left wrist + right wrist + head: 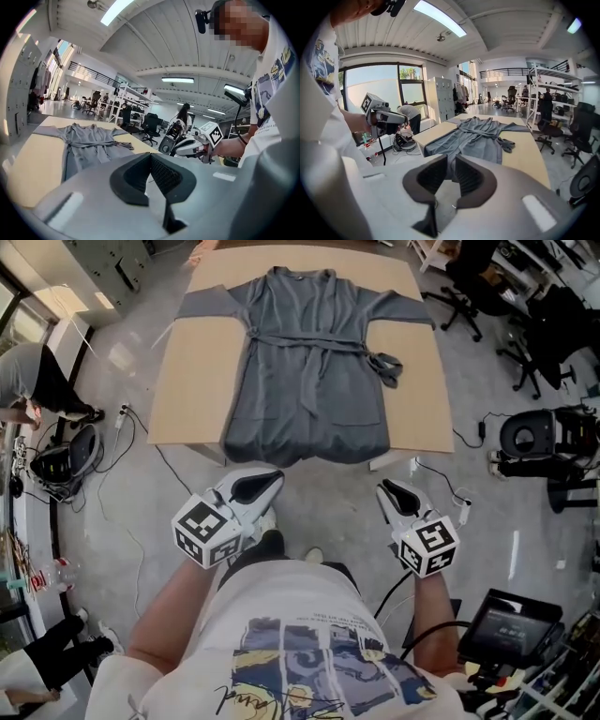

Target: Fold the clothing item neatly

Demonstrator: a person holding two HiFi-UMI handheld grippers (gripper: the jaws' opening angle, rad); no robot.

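Nothing is folded yet: the grey belted fabric robe (314,371) lies spread flat on the tan wooden worktop (202,381), well ahead of me. My left gripper (253,487) has its jaws together and my right gripper (396,494) has them slightly apart; both are empty.

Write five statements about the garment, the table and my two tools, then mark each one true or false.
1. The grey robe lies flat on the table. True.
2. The left tool grips the robe's hem. False: its jaws are shut on nothing, and it is held short of the table.
3. The right tool has its jaws slightly apart with nothing between them. True.
4. The robe is already folded in half. False: it is at full length, with both sleeves spread out to the sides.
5. The belt runs across the robe's waist. True.
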